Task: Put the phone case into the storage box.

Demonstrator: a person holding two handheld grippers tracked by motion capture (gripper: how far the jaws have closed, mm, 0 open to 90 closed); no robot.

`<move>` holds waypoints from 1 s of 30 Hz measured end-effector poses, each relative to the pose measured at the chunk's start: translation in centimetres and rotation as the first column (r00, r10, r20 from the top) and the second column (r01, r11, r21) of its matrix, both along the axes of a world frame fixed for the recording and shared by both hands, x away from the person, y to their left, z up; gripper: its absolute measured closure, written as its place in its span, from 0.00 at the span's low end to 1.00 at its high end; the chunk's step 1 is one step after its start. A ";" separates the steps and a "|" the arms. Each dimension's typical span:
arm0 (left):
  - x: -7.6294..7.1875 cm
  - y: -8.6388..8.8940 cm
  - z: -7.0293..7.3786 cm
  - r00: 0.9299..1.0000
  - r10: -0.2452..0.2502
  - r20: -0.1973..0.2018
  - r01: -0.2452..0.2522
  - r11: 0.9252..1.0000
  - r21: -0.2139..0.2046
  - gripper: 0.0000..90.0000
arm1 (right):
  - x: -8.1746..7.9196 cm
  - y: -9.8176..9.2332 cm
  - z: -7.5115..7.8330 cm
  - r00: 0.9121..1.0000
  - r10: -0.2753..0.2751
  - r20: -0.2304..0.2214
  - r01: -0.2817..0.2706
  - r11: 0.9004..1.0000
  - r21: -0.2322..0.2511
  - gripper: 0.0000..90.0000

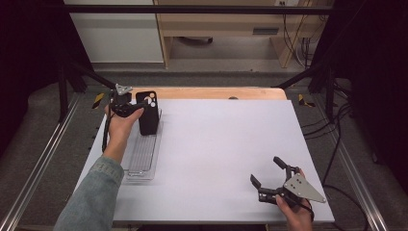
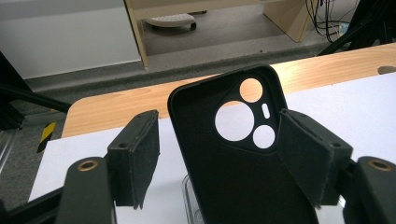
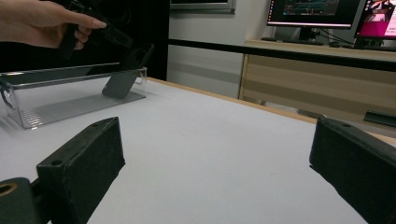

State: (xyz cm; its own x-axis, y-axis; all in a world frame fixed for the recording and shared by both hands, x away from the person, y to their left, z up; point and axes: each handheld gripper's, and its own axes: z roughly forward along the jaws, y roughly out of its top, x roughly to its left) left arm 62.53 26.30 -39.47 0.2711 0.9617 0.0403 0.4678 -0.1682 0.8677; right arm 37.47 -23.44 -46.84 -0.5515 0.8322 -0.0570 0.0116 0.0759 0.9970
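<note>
1. Here the black phone case (image 1: pixel 148 113) stands in the far end of a clear plastic tray (image 1: pixel 142 161) at the far left of the white table mat (image 1: pixel 221 144), its foot on the tray floor and its top leaning against the tray's far wall.
2. The left gripper (image 1: pixel 137 109) is at the case's upper part with its jaws apart. In the left gripper view the case (image 2: pixel 233 158) sits between the pads (image 2: pixel 137 154), with a clear gap on the left pad's side; on the right the pad overlaps the case edge, so contact there cannot be ruled out.
3. Judging from this, the step in hand is letting go of the case in the tray. To do it well, widen the jaws evenly until both pads are free, then lift straight away so neither pad drags the leaning case over.
4. The right gripper (image 1: pixel 269 180) rests at the near right of the mat, jaws wide apart with nothing between them, well apart from the tray.
5. The left gripper view shows the case's camera cut-outs and hollow inner side. The right gripper view shows the tilt of the case (image 3: pixel 126 74) side-on, which the high view flattens.
</note>
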 end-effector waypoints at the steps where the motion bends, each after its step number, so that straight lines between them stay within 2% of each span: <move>1: 0.0 0.0 0.0 1.000 -0.001 -0.001 0.001 1.000 0.001 0.32 | 0.0 0.0 0.0 1.000 0.000 -0.001 0.000 1.000 0.001 0.04; 12: 0.0 -0.2 0.0 1.000 -0.007 -0.003 0.007 1.000 -0.013 0.26 | 0.0 0.0 0.0 1.000 0.000 -0.002 0.000 1.000 0.001 0.04; 14: 0.0 -0.4 0.0 1.000 -0.003 -0.003 0.003 1.000 -0.011 0.18 | 0.0 0.0 0.0 1.000 0.000 -0.002 0.000 1.000 0.001 0.04; 17: 0.0 -0.5 0.0 1.000 -0.004 0.001 0.004 1.000 -0.016 0.13 | 0.0 0.0 0.0 1.000 0.000 -0.002 0.000 1.000 0.003 0.04; 30: -0.2 -0.9 0.1 1.000 -0.024 0.016 0.025 0.999 -0.046 0.08 | 0.0 0.0 0.0 1.000 -0.001 -0.003 0.001 1.000 0.002 0.04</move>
